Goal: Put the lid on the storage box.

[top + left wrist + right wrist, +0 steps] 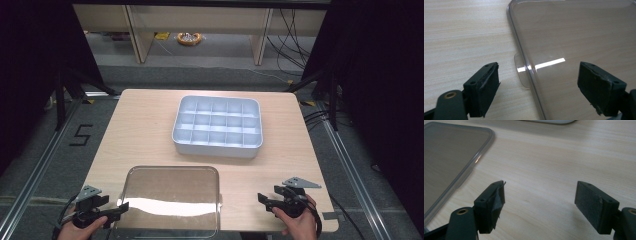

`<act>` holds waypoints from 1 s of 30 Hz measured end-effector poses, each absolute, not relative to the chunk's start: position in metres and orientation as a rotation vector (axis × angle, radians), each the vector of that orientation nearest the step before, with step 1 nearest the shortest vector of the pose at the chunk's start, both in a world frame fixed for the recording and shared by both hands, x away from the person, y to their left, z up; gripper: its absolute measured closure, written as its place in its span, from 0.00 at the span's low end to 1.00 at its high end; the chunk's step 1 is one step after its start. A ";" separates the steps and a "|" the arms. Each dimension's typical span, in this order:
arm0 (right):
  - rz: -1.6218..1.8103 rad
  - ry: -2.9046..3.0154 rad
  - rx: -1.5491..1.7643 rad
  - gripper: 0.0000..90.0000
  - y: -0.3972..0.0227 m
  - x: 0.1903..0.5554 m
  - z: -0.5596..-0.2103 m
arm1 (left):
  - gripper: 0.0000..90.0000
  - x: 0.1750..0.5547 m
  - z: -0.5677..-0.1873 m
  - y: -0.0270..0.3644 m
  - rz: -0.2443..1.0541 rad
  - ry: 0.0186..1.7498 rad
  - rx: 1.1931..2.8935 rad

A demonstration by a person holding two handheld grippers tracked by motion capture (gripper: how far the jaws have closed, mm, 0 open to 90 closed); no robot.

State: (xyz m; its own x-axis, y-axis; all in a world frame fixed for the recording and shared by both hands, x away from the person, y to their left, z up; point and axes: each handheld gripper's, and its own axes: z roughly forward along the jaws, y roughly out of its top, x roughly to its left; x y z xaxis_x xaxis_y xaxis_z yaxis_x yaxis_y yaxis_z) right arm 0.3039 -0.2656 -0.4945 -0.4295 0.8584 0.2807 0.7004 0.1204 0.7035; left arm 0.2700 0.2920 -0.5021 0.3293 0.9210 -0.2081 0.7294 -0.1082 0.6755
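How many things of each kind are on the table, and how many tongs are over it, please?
White compartment tray: 1
Clear lid: 1
Tongs, both open: 2 (left tongs, right tongs)
Total: 4

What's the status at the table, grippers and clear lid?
Left gripper open, astride lid edge tab. Right gripper open, empty. Clear lid flat on table. Nothing blocking.

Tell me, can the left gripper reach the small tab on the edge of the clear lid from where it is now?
Probably yes. The left gripper is open, and the tab on the clear lid lies just ahead between its jaws, with nothing in the way.
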 end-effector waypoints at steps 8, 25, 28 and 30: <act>1.201 2.217 1.525 0.30 -0.267 0.305 -0.494 | 0.21 0.269 -0.503 0.292 0.328 1.458 1.899; 1.304 2.253 1.581 0.31 -0.250 0.301 -0.490 | 0.33 0.263 -0.501 0.294 0.265 1.471 1.918; 1.316 2.272 1.568 0.31 -0.244 0.301 -0.490 | 0.35 0.259 -0.502 0.296 0.246 1.472 1.918; 1.311 2.293 1.514 0.31 -0.241 0.302 -0.490 | 0.37 0.258 -0.502 0.296 0.240 1.476 1.916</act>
